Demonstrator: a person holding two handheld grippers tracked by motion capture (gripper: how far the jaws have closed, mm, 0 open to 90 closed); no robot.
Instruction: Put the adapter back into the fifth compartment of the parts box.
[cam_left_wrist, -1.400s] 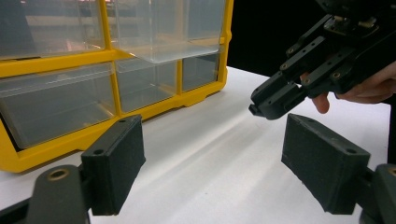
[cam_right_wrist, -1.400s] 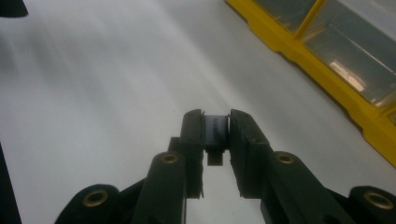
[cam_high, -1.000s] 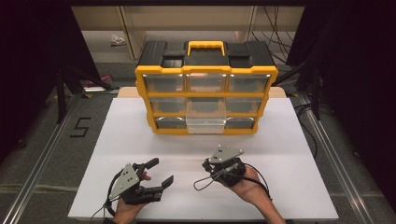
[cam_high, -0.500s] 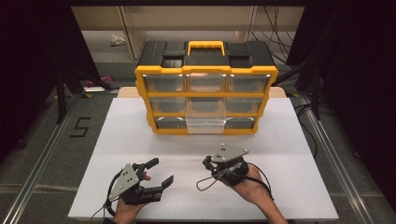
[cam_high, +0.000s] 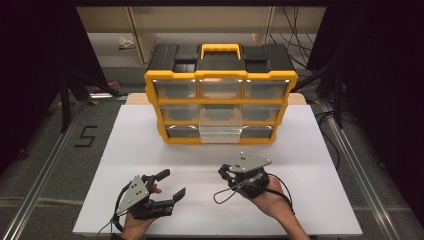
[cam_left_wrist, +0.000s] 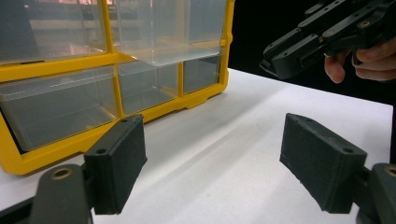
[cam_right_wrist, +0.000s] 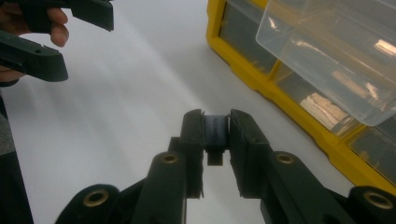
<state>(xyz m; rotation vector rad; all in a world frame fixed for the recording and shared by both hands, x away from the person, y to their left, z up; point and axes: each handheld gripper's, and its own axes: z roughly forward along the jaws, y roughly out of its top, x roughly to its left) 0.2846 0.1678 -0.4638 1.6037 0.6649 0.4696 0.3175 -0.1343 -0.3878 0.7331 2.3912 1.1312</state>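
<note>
Small dark block (squarish, matte) sits clamped between fingers.

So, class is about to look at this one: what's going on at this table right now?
A person holds a two-jaw gripper in each hand over a white table. The right gripper is shut on a small dark block. The left gripper is open with nothing between its jaws. Ahead of both stands a yellow drawer organizer, and its bottom middle clear drawer is pulled out.
</note>
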